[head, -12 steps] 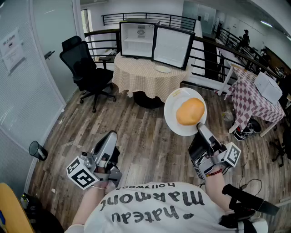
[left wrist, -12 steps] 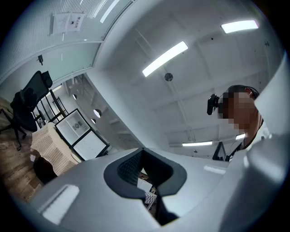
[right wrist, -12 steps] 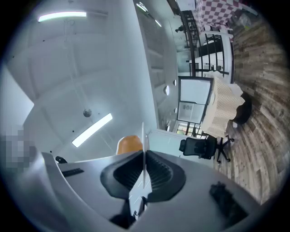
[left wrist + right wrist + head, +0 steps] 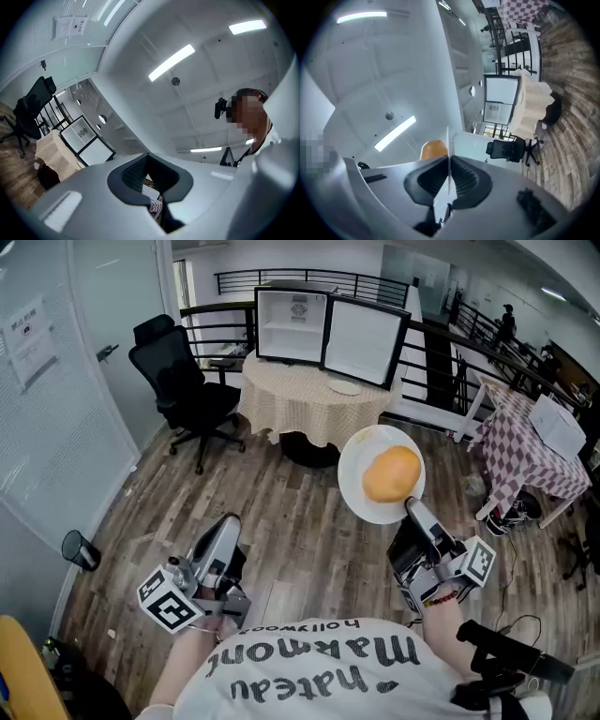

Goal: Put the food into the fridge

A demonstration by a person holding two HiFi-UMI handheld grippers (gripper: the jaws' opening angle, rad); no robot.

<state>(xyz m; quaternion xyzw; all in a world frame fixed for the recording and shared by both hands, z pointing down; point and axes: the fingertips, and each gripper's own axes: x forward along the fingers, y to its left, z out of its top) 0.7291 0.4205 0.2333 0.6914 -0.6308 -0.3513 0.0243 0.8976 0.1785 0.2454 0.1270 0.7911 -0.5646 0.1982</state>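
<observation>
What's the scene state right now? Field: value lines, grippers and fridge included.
right gripper: shut on the rim of the round white plate, held up in front of the person
food: orange rounded bun-like piece, resting on the plate
left gripper: shut, nothing between the jaws
fridge: small white fridge on the round table with beige checked cloth, door open
task step: food not yet in the fridge
</observation>
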